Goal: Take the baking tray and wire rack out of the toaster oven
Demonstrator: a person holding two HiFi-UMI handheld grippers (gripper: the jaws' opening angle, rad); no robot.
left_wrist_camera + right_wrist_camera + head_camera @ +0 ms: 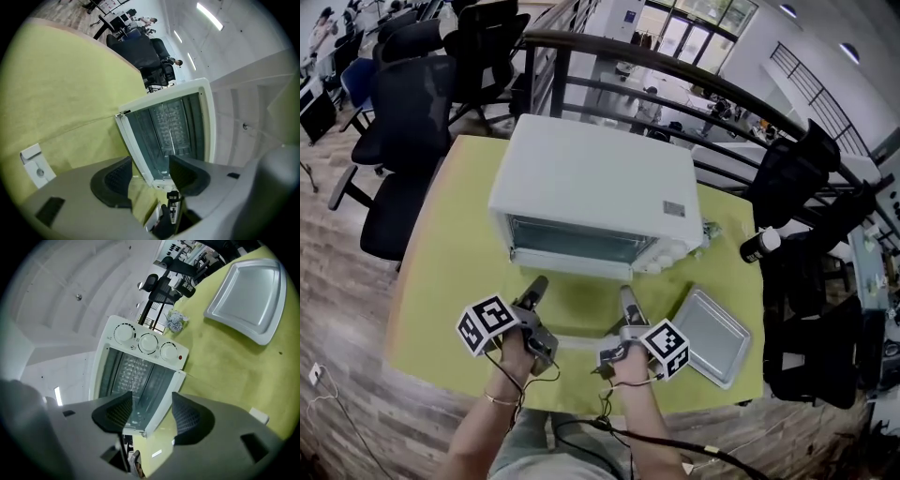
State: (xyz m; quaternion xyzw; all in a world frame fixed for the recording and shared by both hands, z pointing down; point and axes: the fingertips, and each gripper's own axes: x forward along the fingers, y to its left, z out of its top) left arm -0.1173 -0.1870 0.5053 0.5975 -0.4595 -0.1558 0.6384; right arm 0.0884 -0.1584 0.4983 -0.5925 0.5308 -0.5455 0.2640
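A white toaster oven (591, 192) stands at the middle of the yellow-green table (450, 272), its glass front (577, 240) facing me. Through the glass the wire rack (171, 124) shows inside in the left gripper view, and the same wire rack (131, 373) appears in the right gripper view. A silver baking tray (710, 335) lies flat on the table to the right of the oven. My left gripper (536, 286) is open a short way in front of the oven's left half. My right gripper (628, 300) is open before its right half. Nothing sits between either pair of fingers.
A black bottle (759, 246) stands at the table's right edge, and a small bunch of flowers (710, 228) sits beside the oven. Black office chairs (403, 122) stand left of the table. A dark railing (675, 84) runs behind it. A white tag (33, 164) lies on the cloth.
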